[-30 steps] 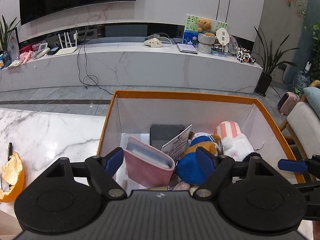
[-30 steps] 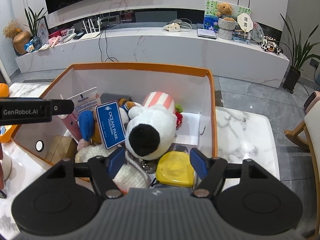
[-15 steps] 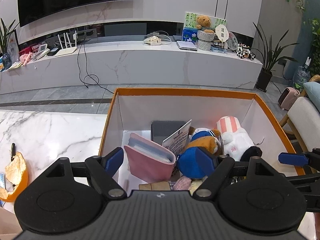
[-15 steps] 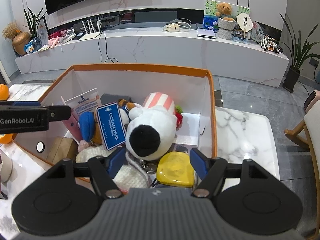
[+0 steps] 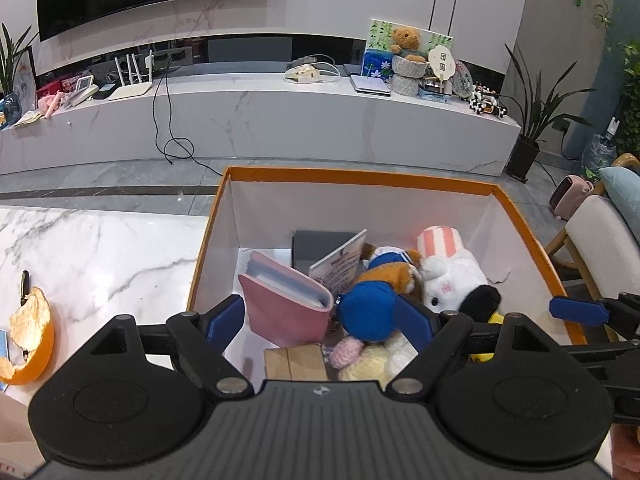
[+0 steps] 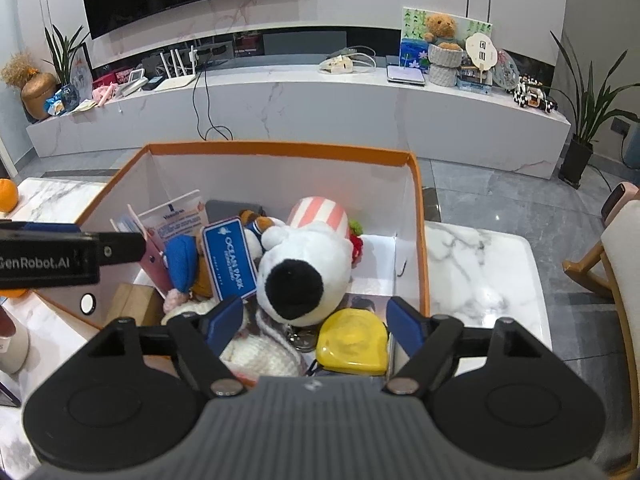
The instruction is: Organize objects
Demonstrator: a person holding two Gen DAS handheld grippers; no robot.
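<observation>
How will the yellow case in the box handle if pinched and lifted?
The yellow case looks like glossy hard plastic, so probably stiff and somewhat slippery. It lies flat beside the white plush, so it is unlikely to roll. A cord or keyring seems to lie at its edge and may snag.

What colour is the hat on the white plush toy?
Pink and white stripes on the hat of the white plush toy, clearest from the right wrist.

blue tag [image 6: 229, 259]: "OCEAN PARK" | left tongs [image 6: 120, 246]: "GenRobot.AI"
</observation>
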